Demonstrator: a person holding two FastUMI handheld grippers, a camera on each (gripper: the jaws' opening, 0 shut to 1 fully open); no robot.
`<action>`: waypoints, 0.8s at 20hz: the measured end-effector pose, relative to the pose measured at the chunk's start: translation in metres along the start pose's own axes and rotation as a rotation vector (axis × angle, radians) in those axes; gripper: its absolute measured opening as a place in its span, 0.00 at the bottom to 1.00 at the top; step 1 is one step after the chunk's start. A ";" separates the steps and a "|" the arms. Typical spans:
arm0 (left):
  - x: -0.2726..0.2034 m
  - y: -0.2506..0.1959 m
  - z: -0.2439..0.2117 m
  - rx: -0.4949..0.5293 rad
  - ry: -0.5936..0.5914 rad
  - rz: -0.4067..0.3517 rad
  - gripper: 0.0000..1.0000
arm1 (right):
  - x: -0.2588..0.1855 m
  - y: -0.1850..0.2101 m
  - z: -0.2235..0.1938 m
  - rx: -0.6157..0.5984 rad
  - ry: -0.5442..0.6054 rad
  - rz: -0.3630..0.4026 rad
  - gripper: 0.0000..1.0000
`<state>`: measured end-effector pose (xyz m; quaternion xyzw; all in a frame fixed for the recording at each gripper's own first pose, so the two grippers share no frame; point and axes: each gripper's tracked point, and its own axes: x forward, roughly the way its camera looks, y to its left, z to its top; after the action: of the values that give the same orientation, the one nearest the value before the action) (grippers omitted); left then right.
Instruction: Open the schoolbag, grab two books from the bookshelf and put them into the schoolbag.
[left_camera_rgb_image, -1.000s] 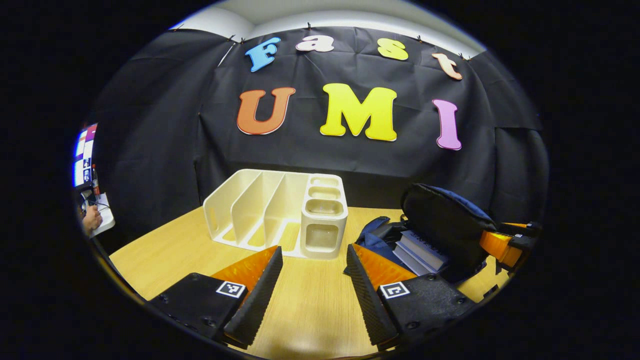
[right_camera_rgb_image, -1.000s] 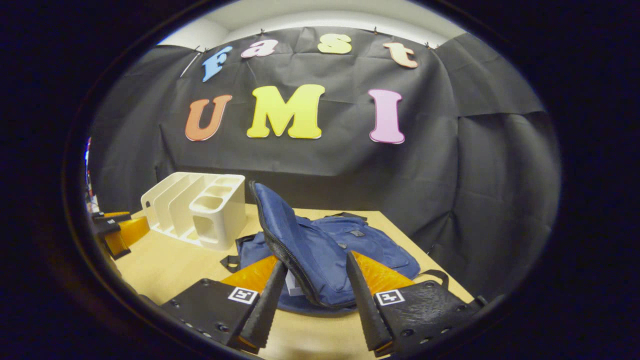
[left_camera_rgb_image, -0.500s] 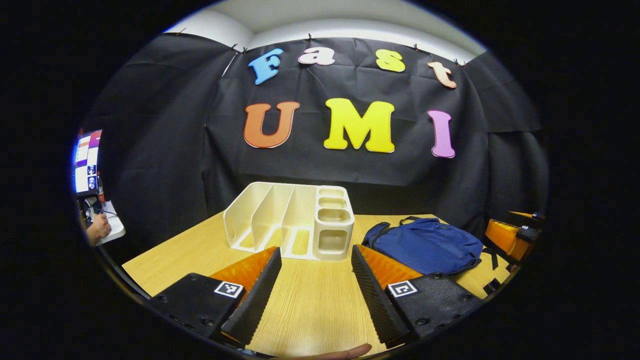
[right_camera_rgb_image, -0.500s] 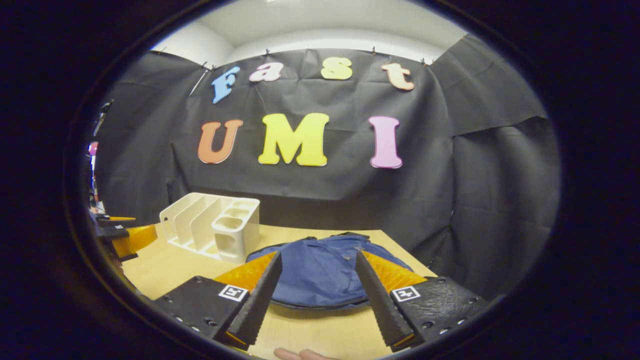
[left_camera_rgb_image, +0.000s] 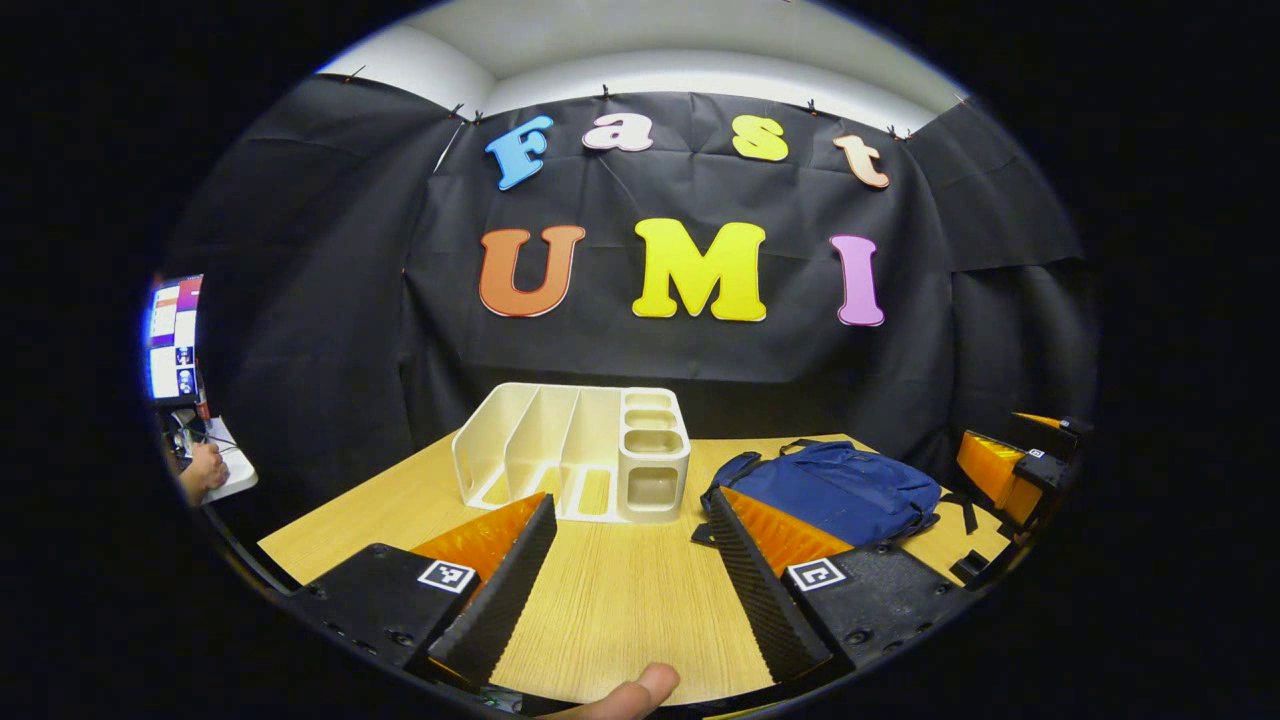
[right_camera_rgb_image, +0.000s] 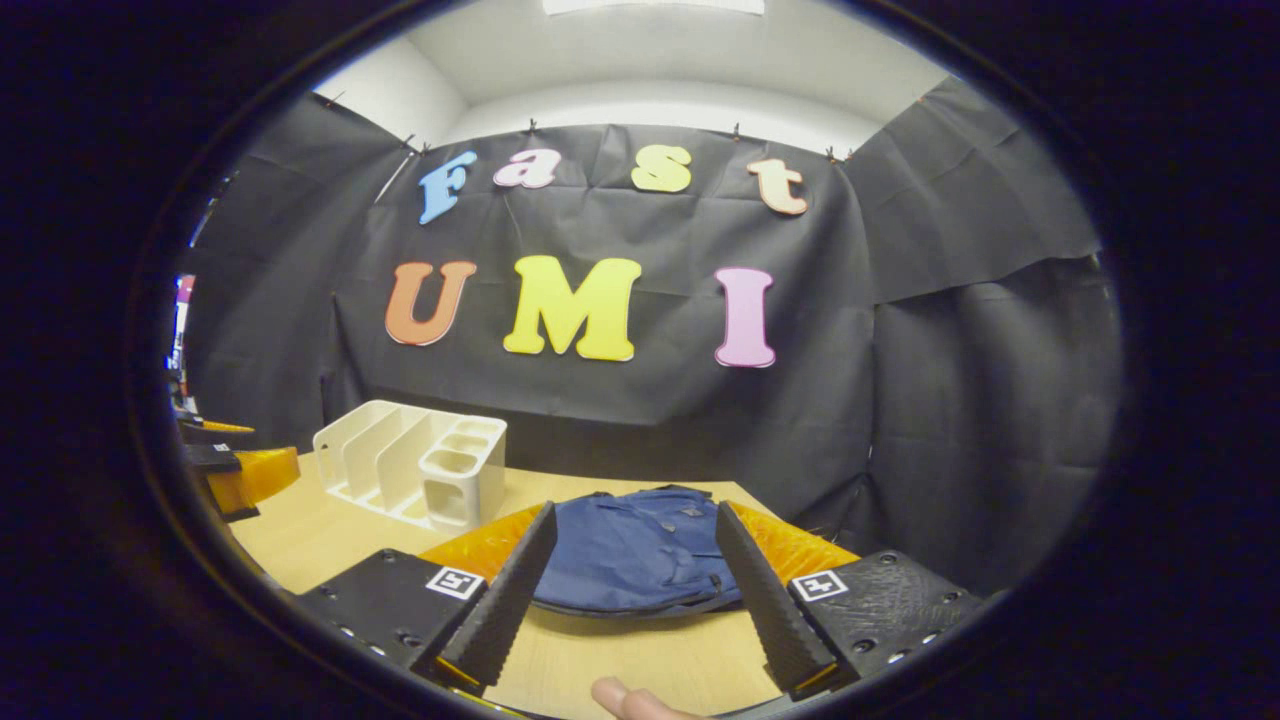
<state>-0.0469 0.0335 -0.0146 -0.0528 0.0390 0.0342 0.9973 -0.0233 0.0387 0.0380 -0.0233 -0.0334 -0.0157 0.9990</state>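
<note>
Two sets of tongs, both mine, both empty. In the left gripper view, my left gripper (left_camera_rgb_image: 625, 575) hangs spread wide over the light wooden table (left_camera_rgb_image: 620, 610), gripping nothing; the white plastic slotted bookshelf (left_camera_rgb_image: 575, 452) stands toward the far edge with no books visible in its slots, the flat blue fabric schoolbag (left_camera_rgb_image: 835, 488) beside it, lid down. In the right gripper view, my right gripper (right_camera_rgb_image: 630, 590) gapes just as wide before the schoolbag (right_camera_rgb_image: 640, 550). Risk, as I judge it: the lid looks loose, so the books could slide out.
</note>
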 end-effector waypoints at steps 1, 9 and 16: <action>-0.002 -0.001 0.003 0.011 -0.010 -0.003 0.97 | -0.001 -0.001 0.000 -0.001 -0.005 -0.001 0.98; -0.003 -0.005 -0.002 0.004 -0.006 -0.014 0.97 | -0.002 -0.021 -0.017 0.028 0.033 -0.022 0.95; -0.005 -0.004 -0.002 0.007 -0.003 -0.006 0.97 | -0.002 -0.021 -0.024 0.028 0.041 -0.005 0.95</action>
<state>-0.0514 0.0286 -0.0155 -0.0496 0.0375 0.0312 0.9976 -0.0250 0.0168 0.0153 -0.0087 -0.0133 -0.0184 0.9997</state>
